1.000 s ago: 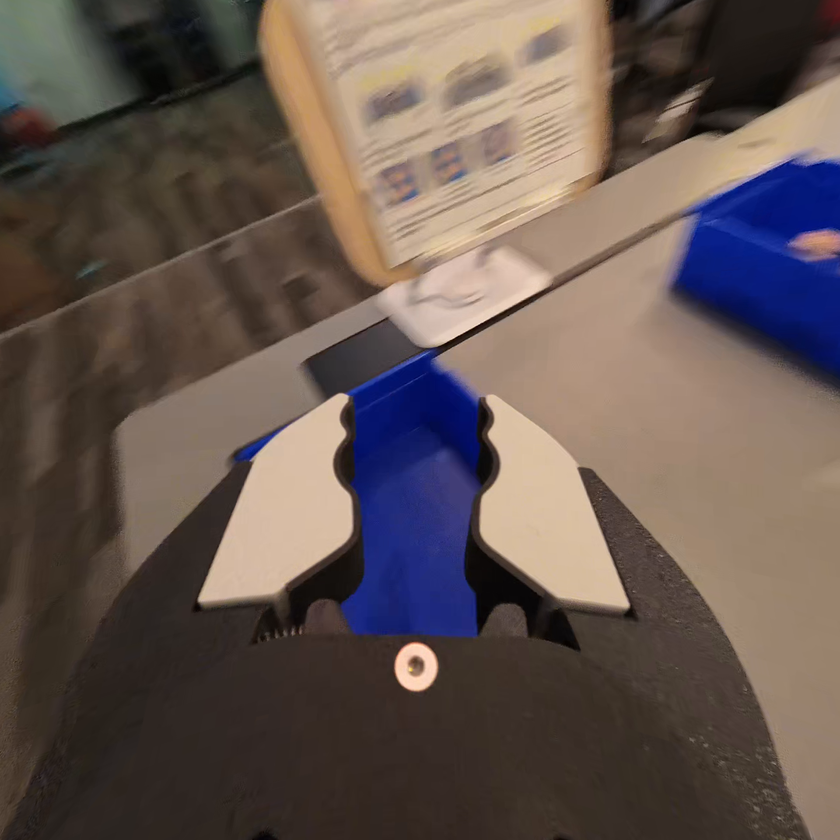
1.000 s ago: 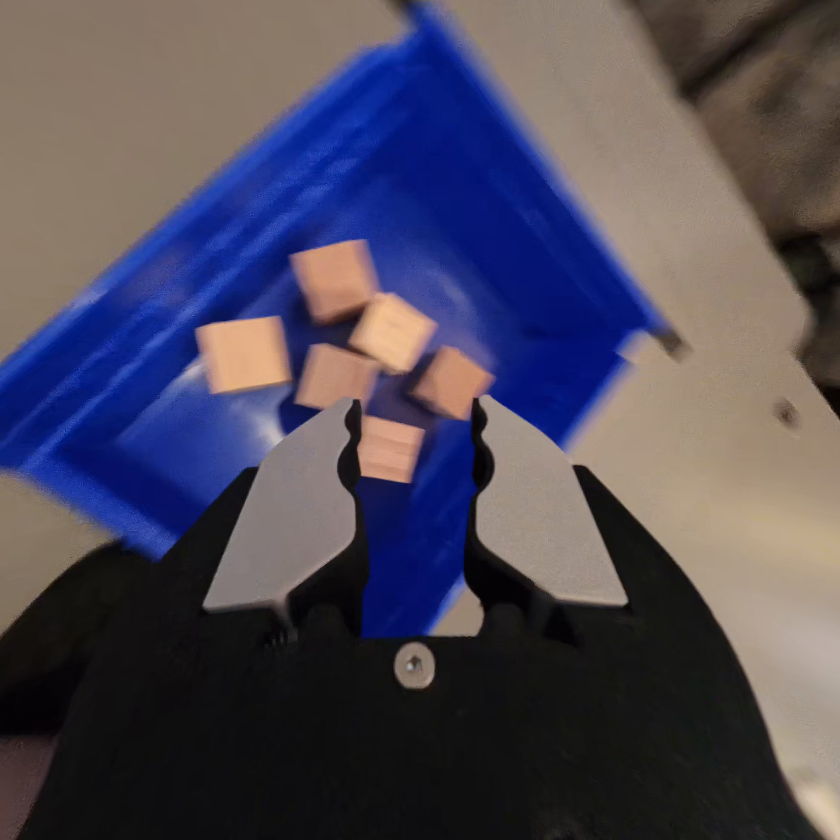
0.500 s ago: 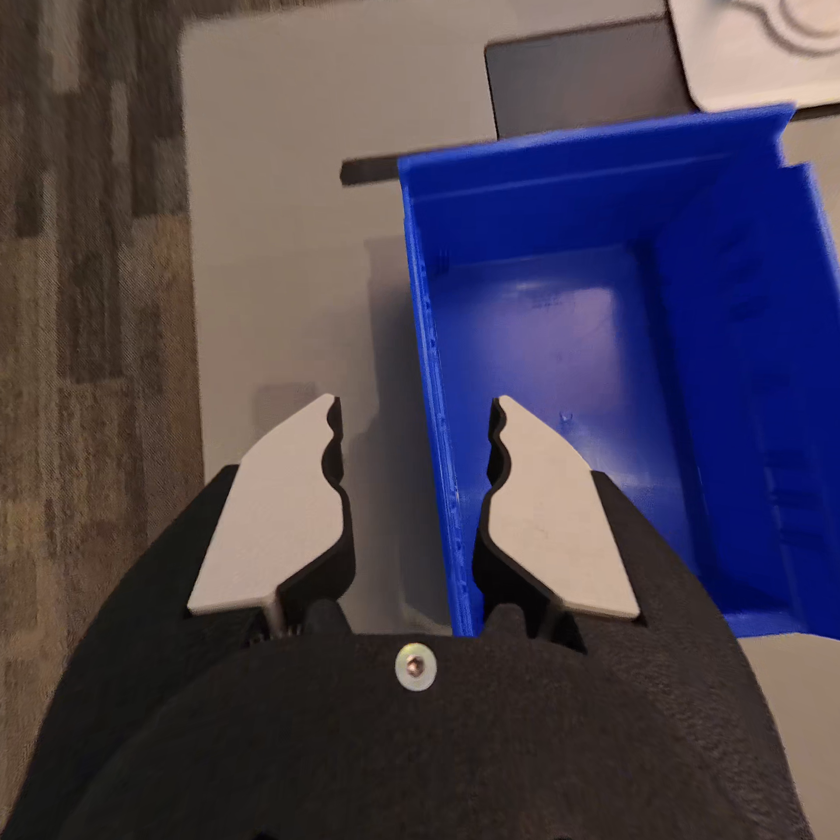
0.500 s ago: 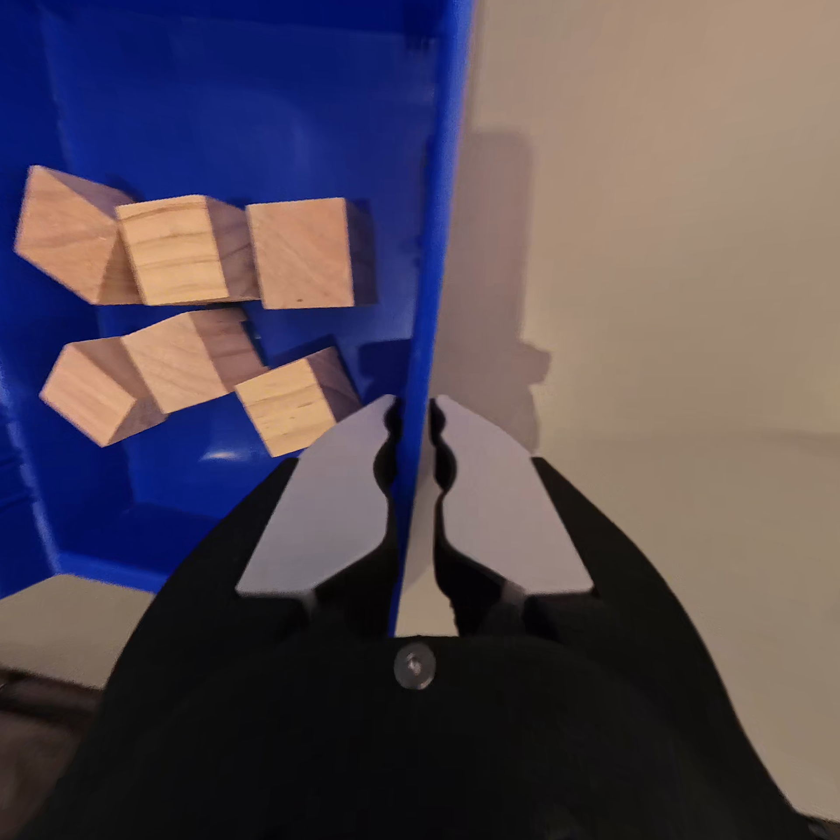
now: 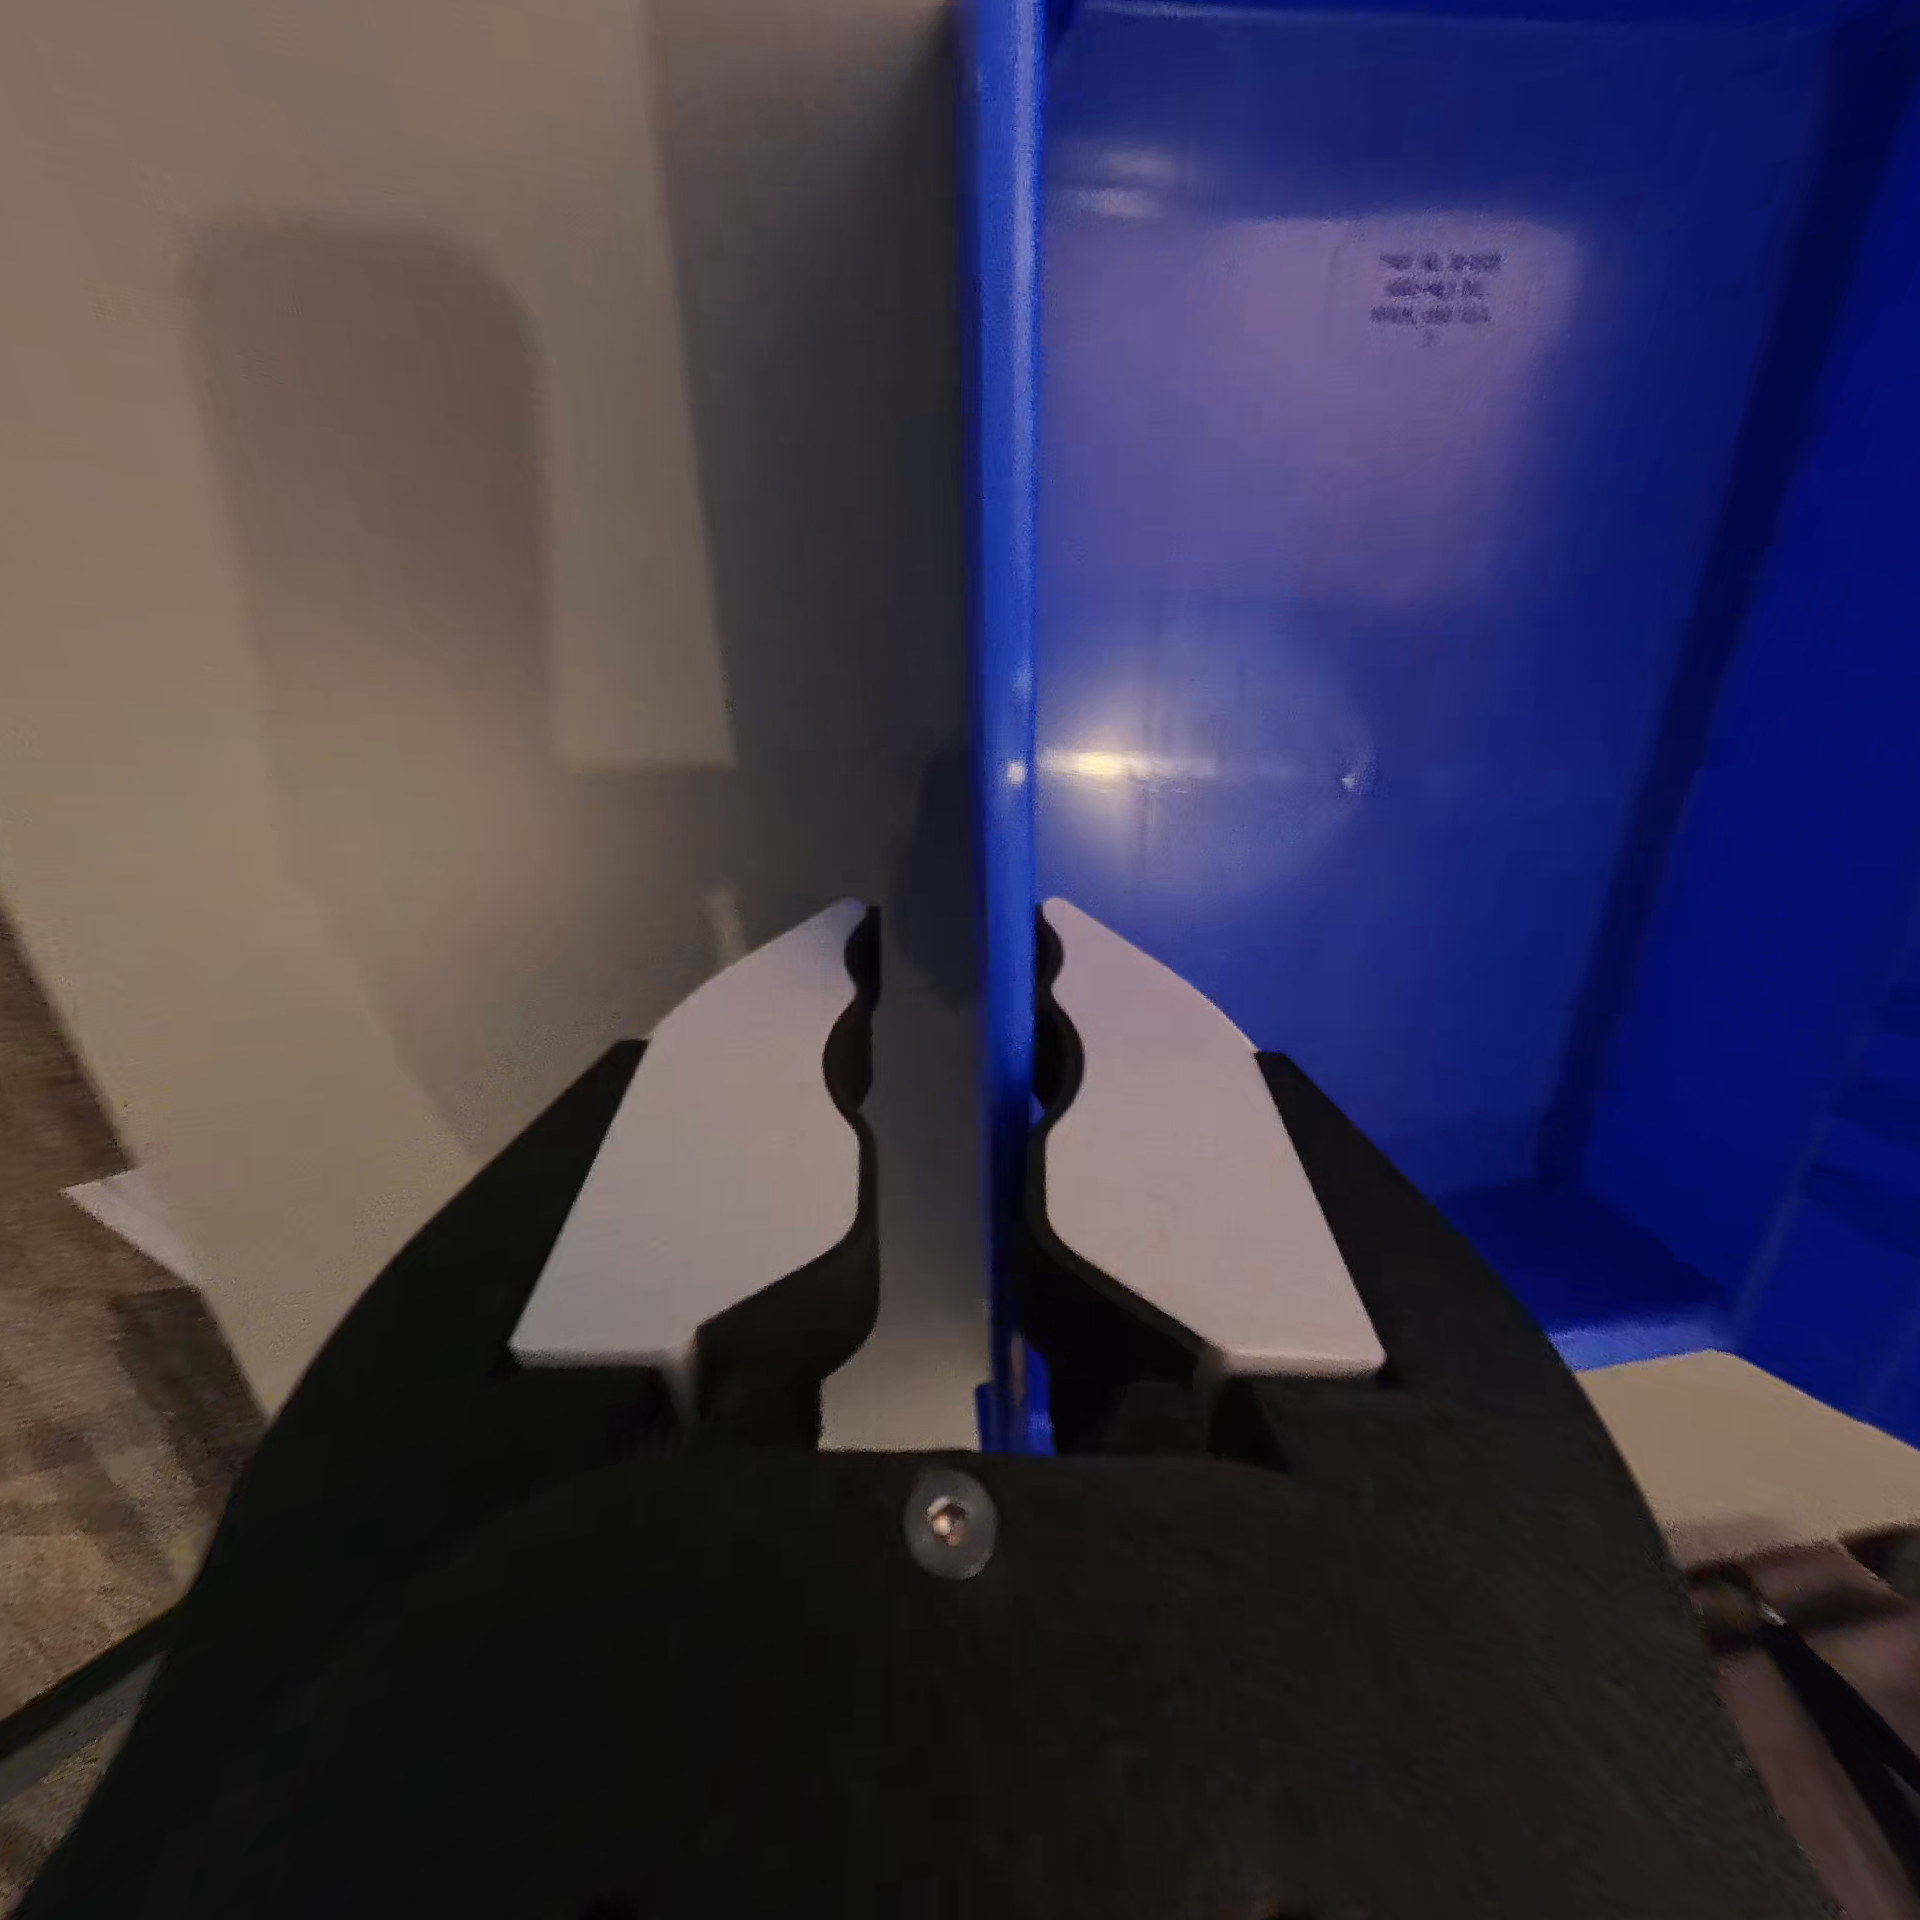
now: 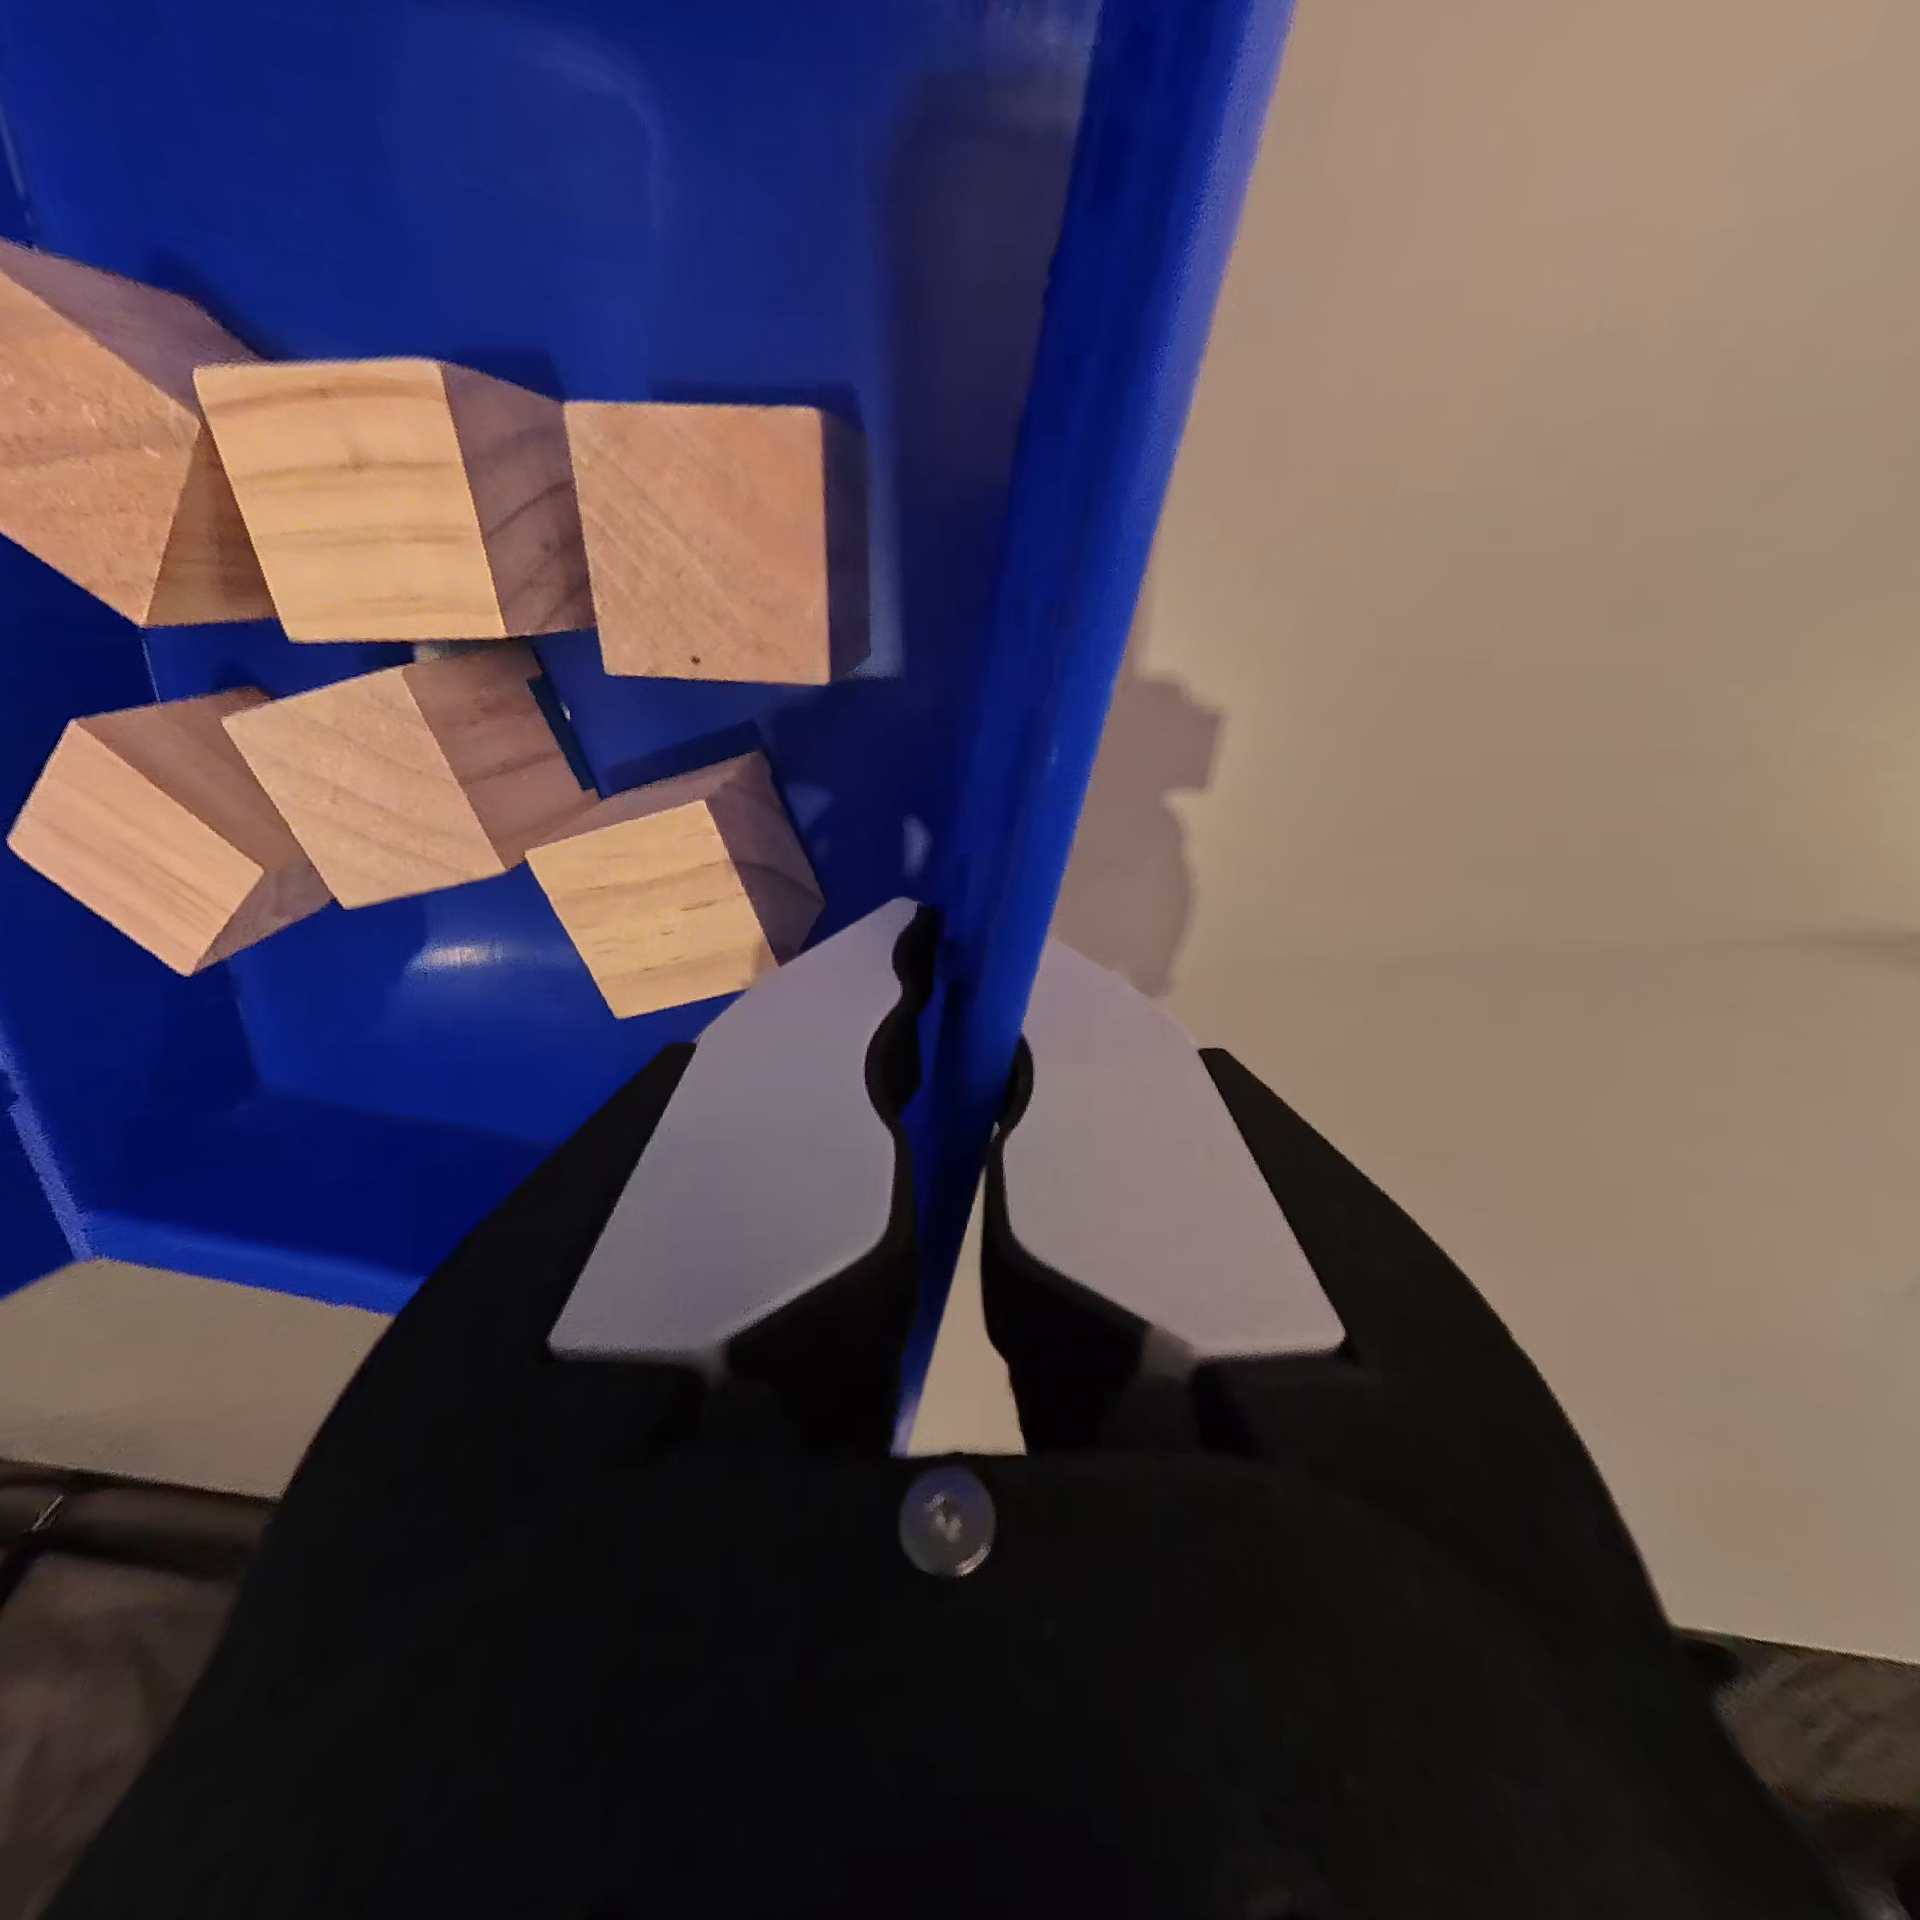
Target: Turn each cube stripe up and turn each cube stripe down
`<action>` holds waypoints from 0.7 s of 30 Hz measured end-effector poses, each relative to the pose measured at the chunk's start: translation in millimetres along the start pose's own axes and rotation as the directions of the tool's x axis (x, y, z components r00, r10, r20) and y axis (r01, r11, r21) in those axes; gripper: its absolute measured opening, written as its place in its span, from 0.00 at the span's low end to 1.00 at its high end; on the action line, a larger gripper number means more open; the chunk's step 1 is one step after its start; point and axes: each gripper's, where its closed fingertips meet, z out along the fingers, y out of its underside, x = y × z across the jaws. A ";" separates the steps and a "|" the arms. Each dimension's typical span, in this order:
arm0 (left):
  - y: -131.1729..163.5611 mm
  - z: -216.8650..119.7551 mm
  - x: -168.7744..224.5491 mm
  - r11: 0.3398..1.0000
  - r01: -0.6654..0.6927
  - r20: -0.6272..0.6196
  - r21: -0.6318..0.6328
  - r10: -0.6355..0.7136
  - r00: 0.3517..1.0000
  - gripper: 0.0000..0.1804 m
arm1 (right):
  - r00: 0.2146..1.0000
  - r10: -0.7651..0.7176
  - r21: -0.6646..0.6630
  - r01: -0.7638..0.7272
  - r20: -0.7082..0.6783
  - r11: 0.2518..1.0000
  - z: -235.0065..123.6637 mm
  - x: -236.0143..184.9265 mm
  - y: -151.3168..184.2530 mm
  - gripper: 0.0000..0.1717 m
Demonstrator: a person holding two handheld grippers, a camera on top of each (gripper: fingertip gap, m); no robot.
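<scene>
In the right wrist view, several plain wooden cubes (image 6: 696,540) lie loose in a blue bin (image 6: 312,1143). My right gripper (image 6: 977,935) is shut on this bin's right wall (image 6: 1091,520), with one finger inside and one outside. The nearest cube (image 6: 655,894) lies just left of the inner finger (image 6: 769,1122). In the left wrist view, my left gripper (image 5: 954,909) straddles the left wall (image 5: 1003,520) of an empty blue bin (image 5: 1351,623). Its right pad (image 5: 1143,1091) lies against the wall. Its left pad (image 5: 748,1091) stands clear of the wall, so the gripper is open.
Both bins stand on a pale grey table, seen in the left wrist view (image 5: 416,727) and in the right wrist view (image 6: 1558,727). Carpeted floor (image 5: 83,1351) shows past the table's edge at the lower left of the left wrist view.
Both grippers came down onto bin walls. The right jaws closed on the wall of the bin with the cubes. The left jaws slid along the empty bin's wall and narrowed around it.
</scene>
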 end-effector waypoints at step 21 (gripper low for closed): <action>-4.2 28.9 167.4 0.887 -0.438 0.083 -0.145 0.452 0.888 0.13 | 0.981 -0.191 -0.061 0.191 0.006 0.980 12.7 -130.7 -16.7 0.06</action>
